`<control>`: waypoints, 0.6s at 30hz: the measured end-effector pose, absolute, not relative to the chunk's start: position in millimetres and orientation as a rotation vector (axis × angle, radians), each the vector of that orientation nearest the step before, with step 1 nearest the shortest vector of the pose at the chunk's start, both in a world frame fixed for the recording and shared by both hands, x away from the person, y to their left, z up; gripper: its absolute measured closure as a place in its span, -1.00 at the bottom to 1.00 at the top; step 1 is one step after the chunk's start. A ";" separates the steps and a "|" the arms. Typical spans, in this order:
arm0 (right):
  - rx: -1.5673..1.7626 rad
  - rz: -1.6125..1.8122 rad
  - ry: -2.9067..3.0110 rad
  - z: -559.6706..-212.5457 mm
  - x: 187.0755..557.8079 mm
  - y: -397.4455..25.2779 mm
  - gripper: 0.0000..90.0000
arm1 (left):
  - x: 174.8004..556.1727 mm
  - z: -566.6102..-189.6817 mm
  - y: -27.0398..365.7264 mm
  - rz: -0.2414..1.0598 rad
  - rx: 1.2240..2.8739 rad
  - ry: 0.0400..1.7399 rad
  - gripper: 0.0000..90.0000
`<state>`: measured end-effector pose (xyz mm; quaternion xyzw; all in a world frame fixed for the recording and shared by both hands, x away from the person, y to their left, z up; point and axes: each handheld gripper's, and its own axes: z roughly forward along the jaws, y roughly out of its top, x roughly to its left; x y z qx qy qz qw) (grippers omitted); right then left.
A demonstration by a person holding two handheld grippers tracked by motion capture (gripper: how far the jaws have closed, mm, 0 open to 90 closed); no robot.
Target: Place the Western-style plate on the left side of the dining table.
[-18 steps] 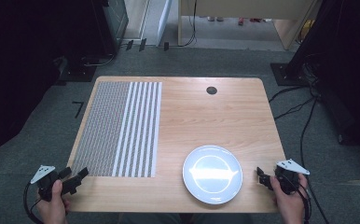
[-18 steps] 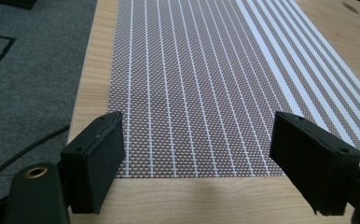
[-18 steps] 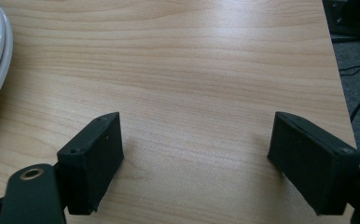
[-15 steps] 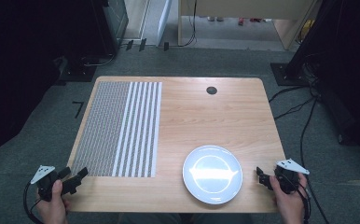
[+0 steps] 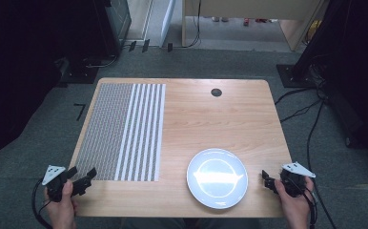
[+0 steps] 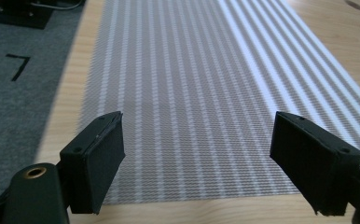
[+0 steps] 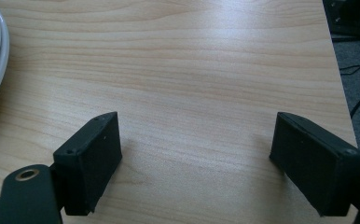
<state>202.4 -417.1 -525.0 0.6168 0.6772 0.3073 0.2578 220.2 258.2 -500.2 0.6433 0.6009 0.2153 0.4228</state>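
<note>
plate: round white ceramic plate [image 5: 217,178], lower centre-right of frame, on light wooden table [image 5: 210,119]
mat: grey striped woven placemat [image 5: 125,131], left half
left gripper [image 5: 83,178]: jaws wide, lower left, at mat's near edge
right gripper [image 5: 267,179]: jaws wide, empty, just right of plate

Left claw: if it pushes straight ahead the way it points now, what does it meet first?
Probably the grey-and-white striped woven placemat: the open left claw points along it from its near edge. Nothing stands on the mat, so beyond that the way looks free.
</note>
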 end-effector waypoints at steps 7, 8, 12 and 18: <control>1.673 0.833 1.837 -525.0 202.4 -417.1 -0.65 | 220.8 -493.1 222.9 0.490 1.654 1.395 -0.61; 1.672 0.833 1.837 -525.0 202.5 -417.1 -0.65 | 220.9 -492.6 216.9 0.456 1.644 1.376 -0.61; 1.672 0.833 1.837 -525.0 202.4 -417.1 -0.65 | 222.6 -490.5 196.0 0.421 1.663 1.323 -0.65; 1.673 0.833 1.837 -525.0 202.4 -417.1 -0.65 | 226.4 -489.9 170.0 0.404 1.697 1.282 -0.65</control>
